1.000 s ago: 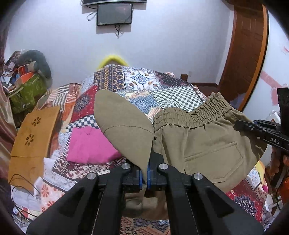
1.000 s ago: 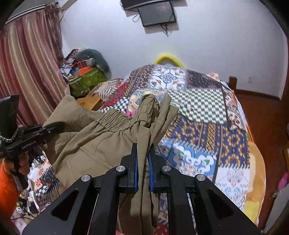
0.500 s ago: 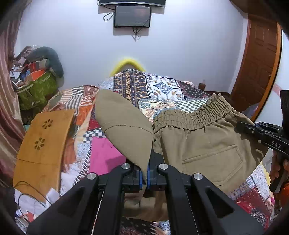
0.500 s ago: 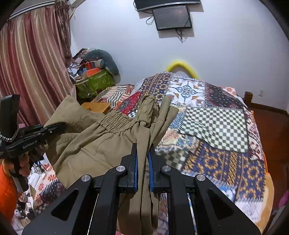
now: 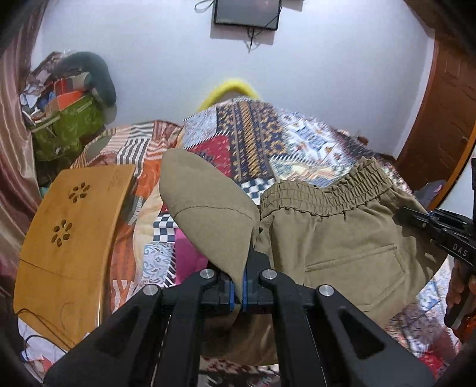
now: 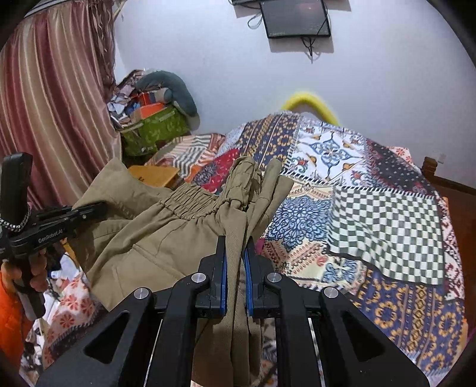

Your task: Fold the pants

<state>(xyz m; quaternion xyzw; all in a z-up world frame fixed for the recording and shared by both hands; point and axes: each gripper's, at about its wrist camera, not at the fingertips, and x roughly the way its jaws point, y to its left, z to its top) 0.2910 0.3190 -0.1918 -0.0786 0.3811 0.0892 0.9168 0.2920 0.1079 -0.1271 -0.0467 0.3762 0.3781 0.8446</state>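
1. Left gripper, low in the frame, is clamped on a corner of the pants; right gripper pinches a bunched fold.
2. The khaki pants hang between them over the quilt, elastic waistband uppermost.
3. Readable: "DAS", "GenRobot.AI".

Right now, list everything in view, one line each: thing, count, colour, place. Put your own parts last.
pants: one, khaki, held up over the bed between both grippers
quilt: one, multicoloured patchwork, covering the bed
pink cloth: one, pink, on the quilt behind the pants
wooden board: one, tan with flower cutouts, left of the bed
green bag: one, green, in the corner pile
curtain: one, pink-red, far left
screen: one, black, on the wall
left gripper: one, black, shut on a pants flap
right gripper: one, black, shut on bunched waistband
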